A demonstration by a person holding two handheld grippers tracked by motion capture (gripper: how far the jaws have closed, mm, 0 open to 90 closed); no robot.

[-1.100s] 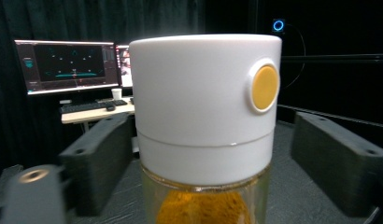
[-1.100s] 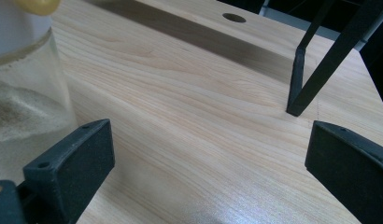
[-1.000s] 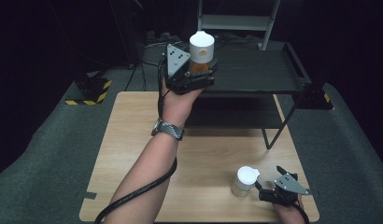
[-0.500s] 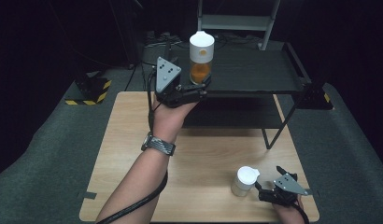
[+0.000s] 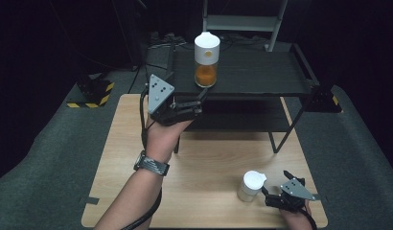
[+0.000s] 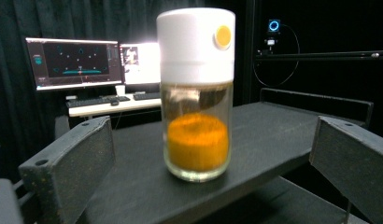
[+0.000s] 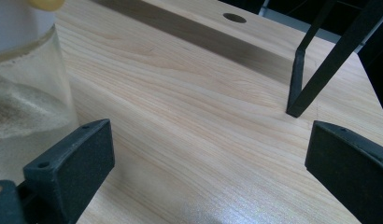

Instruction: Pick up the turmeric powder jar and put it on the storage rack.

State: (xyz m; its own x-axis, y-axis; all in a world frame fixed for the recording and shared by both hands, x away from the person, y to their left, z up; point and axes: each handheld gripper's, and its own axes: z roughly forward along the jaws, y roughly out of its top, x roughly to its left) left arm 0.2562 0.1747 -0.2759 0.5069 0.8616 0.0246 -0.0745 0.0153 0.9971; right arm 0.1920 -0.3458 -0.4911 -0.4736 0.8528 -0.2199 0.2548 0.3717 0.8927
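High view: left gripper (image 5: 197, 101), jaws spread, near shelf (image 5: 261, 81) edge, apart from orange jar (image 5: 206, 60).

White-capped jar (image 5: 206, 60) of orange powder, upright on shelf (image 5: 261, 74).

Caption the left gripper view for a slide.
Open left gripper facing a white-capped jar of orange powder standing upright on the black shelf.

Left gripper (image 5: 197, 98) raised on an extended forearm, jaws wide apart; right gripper (image 5: 276, 184) low, jaws likewise apart.
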